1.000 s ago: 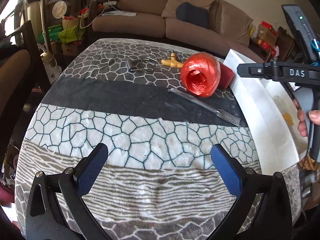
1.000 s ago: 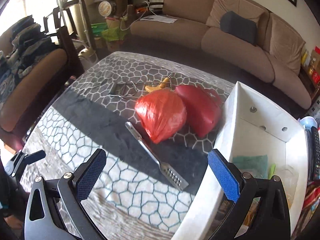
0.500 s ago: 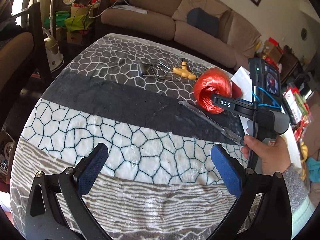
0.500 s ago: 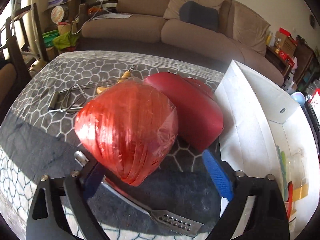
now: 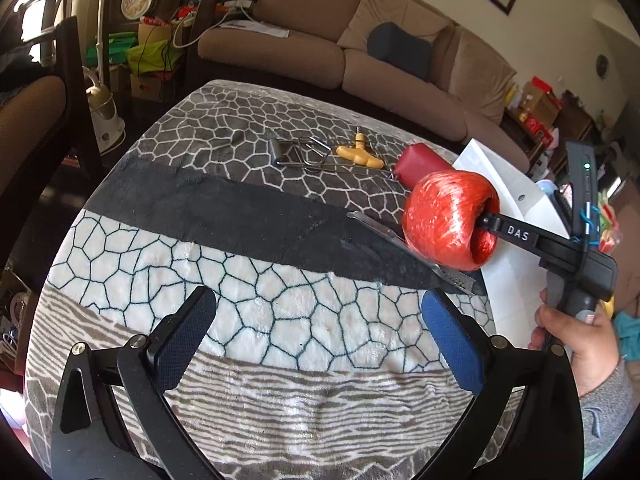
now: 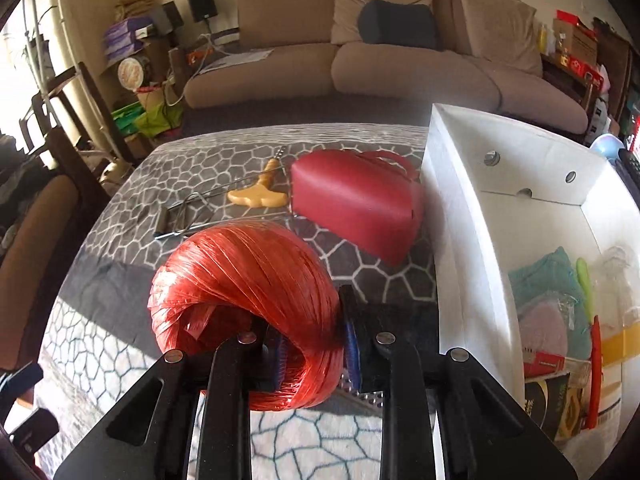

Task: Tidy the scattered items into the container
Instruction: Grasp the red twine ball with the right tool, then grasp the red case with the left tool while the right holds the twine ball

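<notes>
Over the patterned blanket, beside the white container (image 6: 464, 240), the right gripper (image 6: 314, 350), wide apart a second ago, is closing on the red twine ball (image 6: 244, 304), one finger inside its hollow; the left gripper (image 5: 316, 332) hangs apart, empty, so the carry into the container can likely follow

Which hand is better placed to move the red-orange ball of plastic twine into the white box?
The right. Its claw is closing around the red-orange ball of plastic twine, beside the white box. The left claw hangs open and empty over the patterned blanket.
</notes>
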`<state>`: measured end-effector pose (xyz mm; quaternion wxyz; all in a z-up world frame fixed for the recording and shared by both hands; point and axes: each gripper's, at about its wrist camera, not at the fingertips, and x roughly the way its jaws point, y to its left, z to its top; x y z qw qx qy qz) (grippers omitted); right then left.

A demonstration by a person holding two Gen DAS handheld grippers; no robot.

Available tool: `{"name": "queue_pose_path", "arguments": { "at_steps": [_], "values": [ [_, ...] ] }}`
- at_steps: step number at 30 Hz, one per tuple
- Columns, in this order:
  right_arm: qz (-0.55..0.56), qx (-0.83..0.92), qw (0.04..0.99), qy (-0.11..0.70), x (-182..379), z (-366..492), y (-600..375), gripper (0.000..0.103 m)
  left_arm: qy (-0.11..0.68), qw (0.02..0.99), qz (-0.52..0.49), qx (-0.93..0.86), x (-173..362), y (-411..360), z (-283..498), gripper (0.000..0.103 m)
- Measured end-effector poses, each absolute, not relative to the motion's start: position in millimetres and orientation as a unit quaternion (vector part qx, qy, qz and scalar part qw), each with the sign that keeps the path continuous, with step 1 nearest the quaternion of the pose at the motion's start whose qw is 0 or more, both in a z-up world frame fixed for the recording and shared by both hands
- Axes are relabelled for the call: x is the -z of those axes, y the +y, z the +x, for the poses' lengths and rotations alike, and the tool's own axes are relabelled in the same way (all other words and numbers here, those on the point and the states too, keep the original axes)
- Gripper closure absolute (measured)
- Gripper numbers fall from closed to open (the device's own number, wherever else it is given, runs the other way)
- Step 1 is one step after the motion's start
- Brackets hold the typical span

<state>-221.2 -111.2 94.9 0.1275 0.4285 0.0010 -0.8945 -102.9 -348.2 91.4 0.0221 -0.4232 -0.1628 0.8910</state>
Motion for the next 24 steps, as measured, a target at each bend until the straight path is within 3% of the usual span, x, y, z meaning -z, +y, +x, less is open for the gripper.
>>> {"name": "queue_pose_path", "arguments": {
  "at_steps": [16, 24],
  "values": [
    [0.357, 0.909, 0.210, -0.045, -168, -72, -38, 0.080, -0.129, 0.061, -0.431, -0.891, -72, -318, -109, 0.000],
    [0.338, 0.912, 0.205, -0.106, -167, -43, 36, 0.080, -0.165, 0.116, -0.457, -0.866, -70, -256, -215, 0.000]
  ]
}}
